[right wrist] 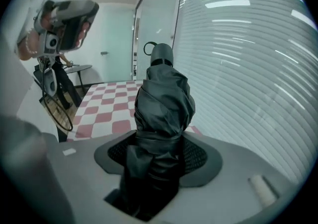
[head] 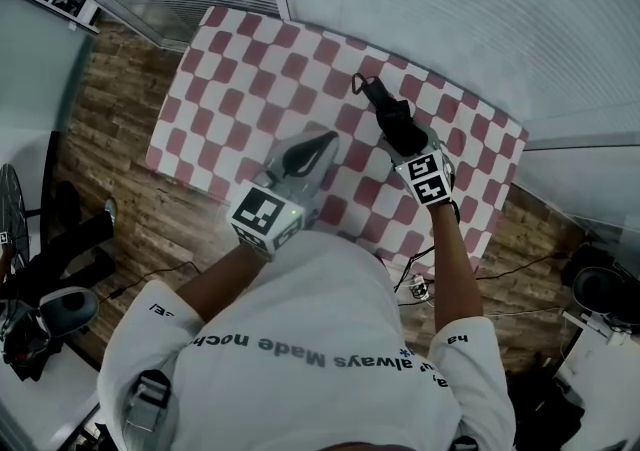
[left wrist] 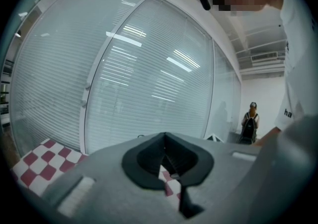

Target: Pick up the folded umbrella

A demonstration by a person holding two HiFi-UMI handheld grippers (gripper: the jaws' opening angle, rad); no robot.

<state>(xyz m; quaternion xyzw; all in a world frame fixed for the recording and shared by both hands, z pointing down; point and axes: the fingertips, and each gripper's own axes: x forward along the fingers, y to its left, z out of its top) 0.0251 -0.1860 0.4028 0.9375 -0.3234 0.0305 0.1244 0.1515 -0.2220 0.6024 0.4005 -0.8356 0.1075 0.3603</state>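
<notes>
Lifting the umbrella [head: 392, 117] well calls, I judge, for a firm, even squeeze on its wrapped body, since the slick fabric could slip through the pads. It also calls for a straight rise, so the loop end does not swing. My right hand-held gripper [head: 405, 146] is clamped round the near end of the umbrella. The rest stands out past the jaws, loop at the far tip, and looks clear of the checked bench [head: 250, 69]. That gripper slants down and away from me, with my right forearm stretched over the bench's near edge. My left hand-held gripper [head: 320, 144] has its jaws together on nothing and sits roughly level over the bench, beside the right one and apart from the umbrella
</notes>
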